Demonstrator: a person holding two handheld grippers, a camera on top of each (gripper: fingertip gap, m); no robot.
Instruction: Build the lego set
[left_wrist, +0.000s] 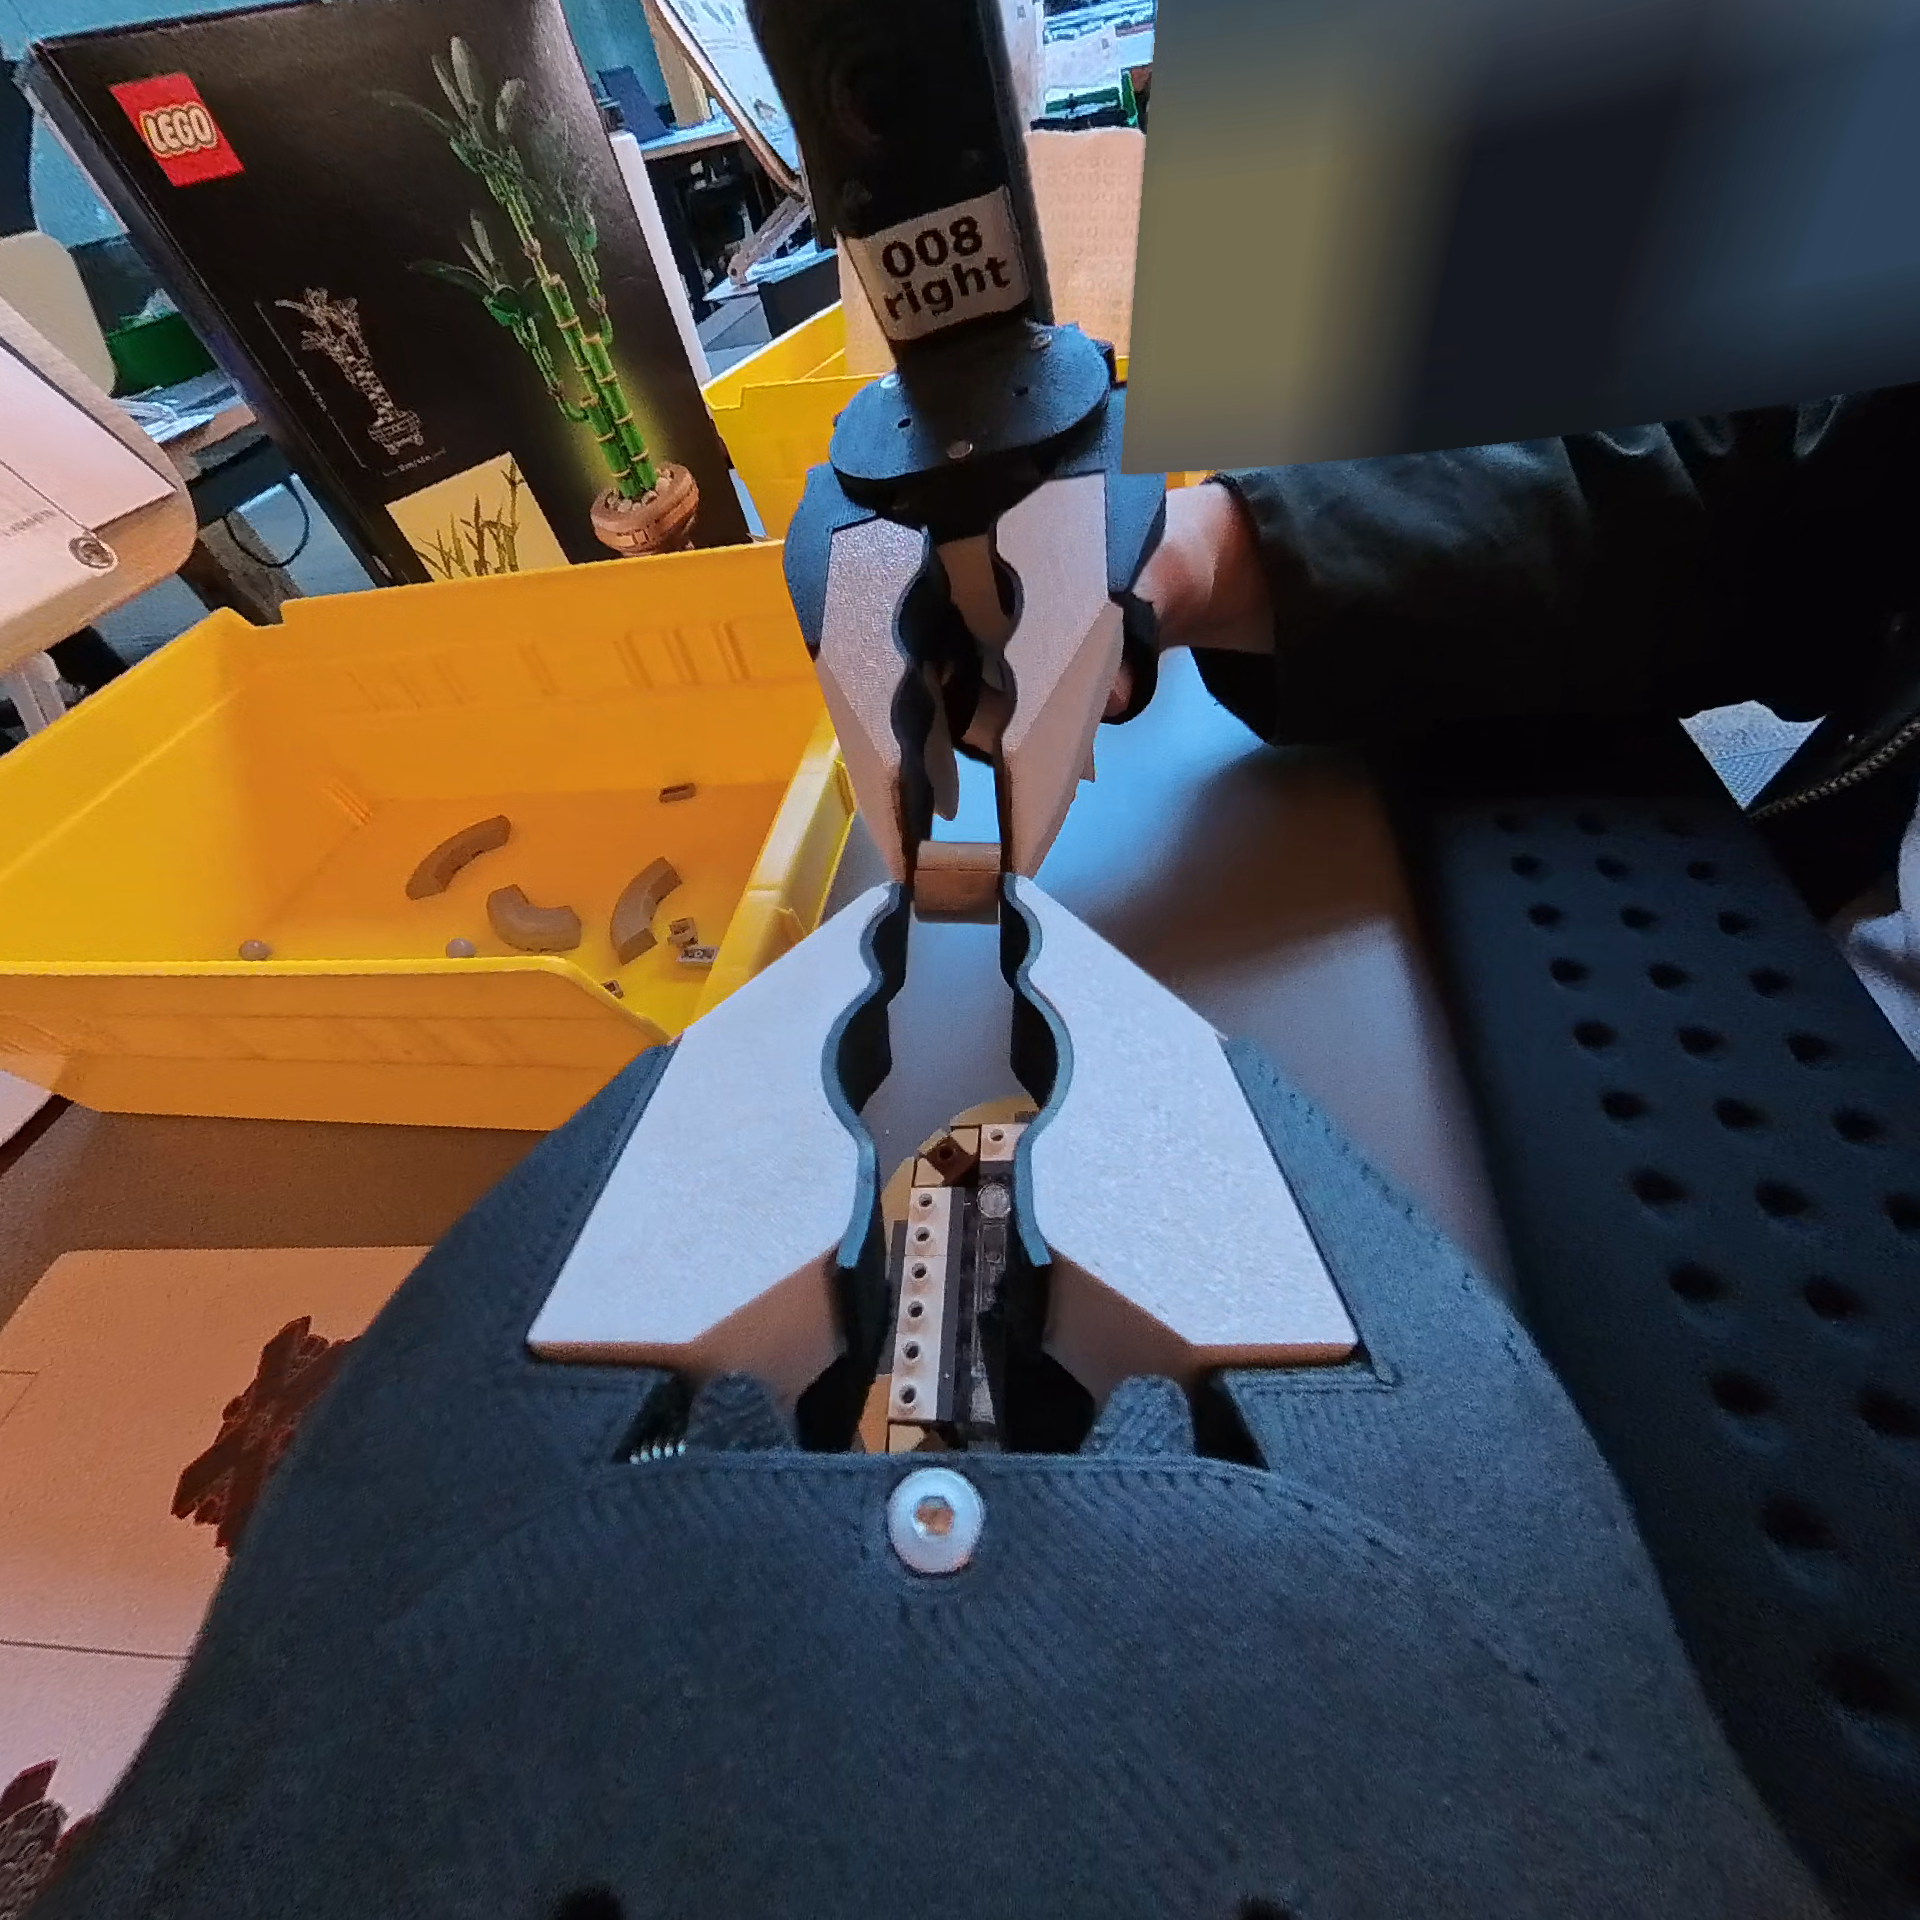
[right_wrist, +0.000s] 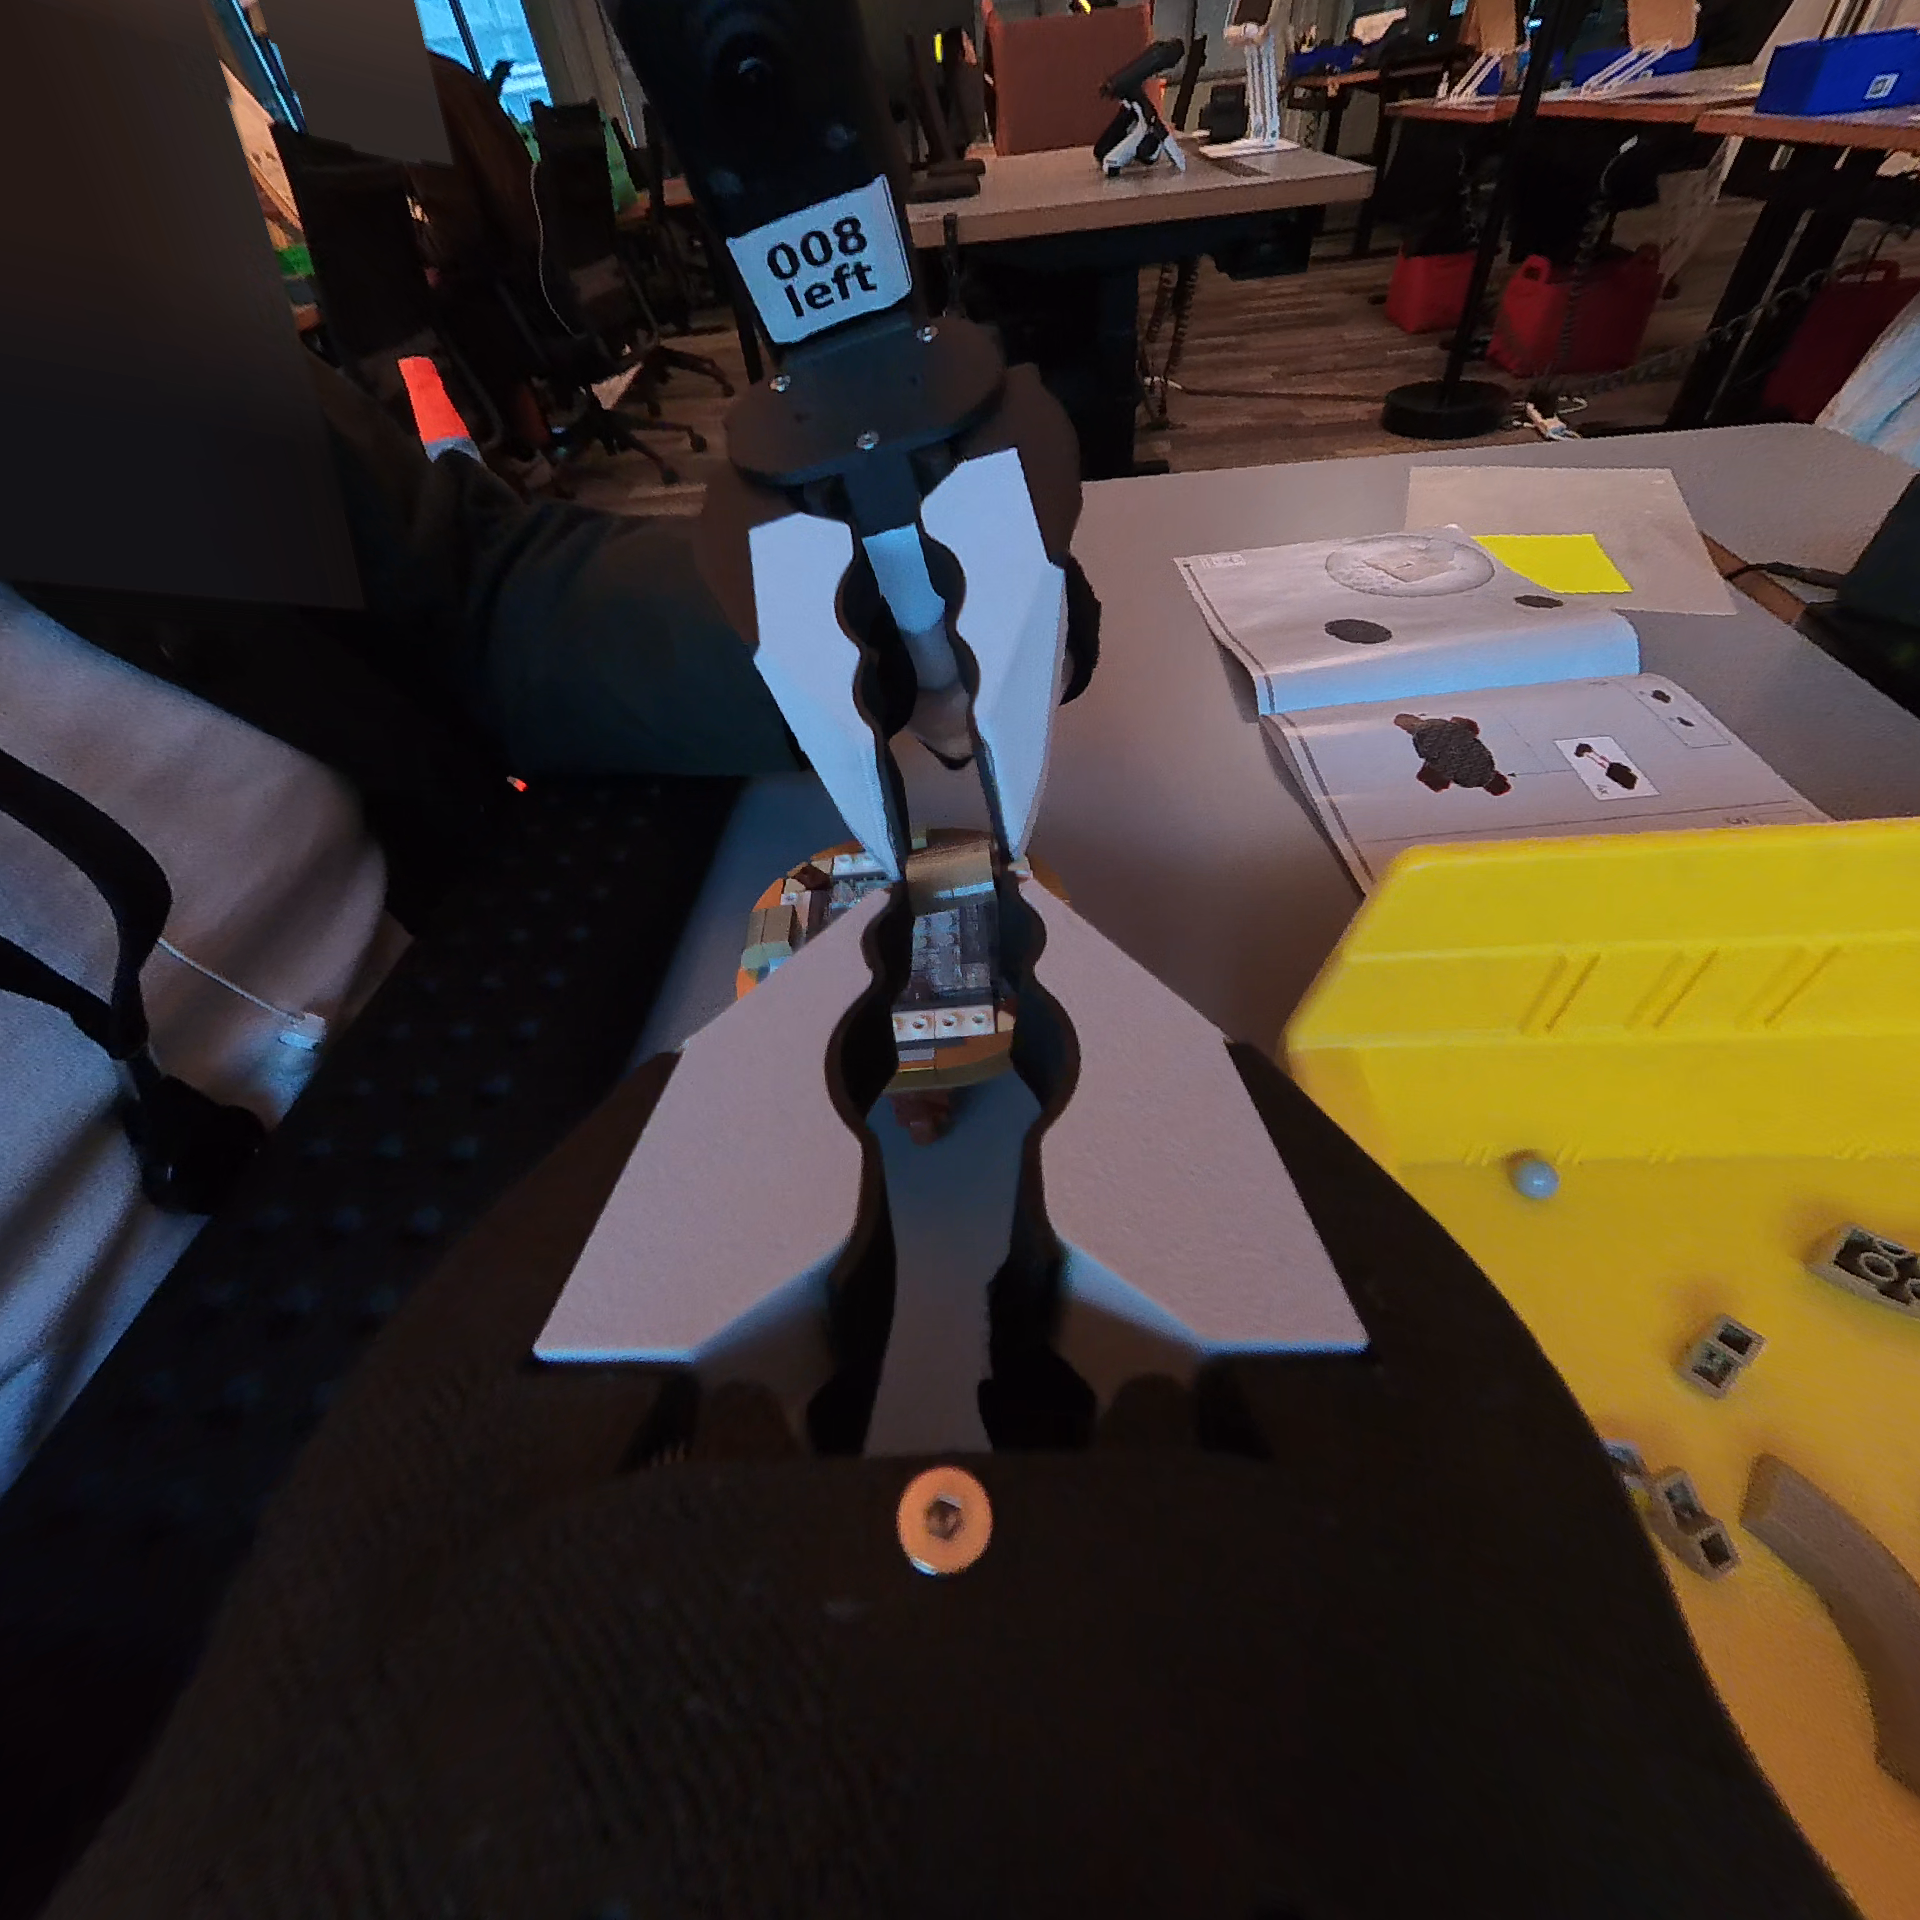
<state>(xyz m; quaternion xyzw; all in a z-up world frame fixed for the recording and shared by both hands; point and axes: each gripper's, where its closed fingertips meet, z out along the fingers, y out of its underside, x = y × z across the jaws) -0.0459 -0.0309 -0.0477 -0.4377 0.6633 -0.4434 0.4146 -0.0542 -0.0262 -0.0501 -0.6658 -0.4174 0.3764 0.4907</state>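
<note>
A small tan-brown brick sits between the tips of both grippers, which meet nose to nose above the table. My right gripper comes down from above in the left wrist view, its pads against the brick's sides. My left gripper flanks the brick's near end with its jaws narrowed to the brick's width. In the right wrist view the brick shows between the left gripper's tips, just beyond my right gripper. A round, partly built model lies on the table below; it also shows in the left wrist view.
A yellow bin at left holds curved brown pieces and small bricks. It also shows in the right wrist view. The set's box stands behind it. An open instruction booklet and a black perforated mat lie nearby. Both grippers' tips are close together, under 4 cm apart.
</note>
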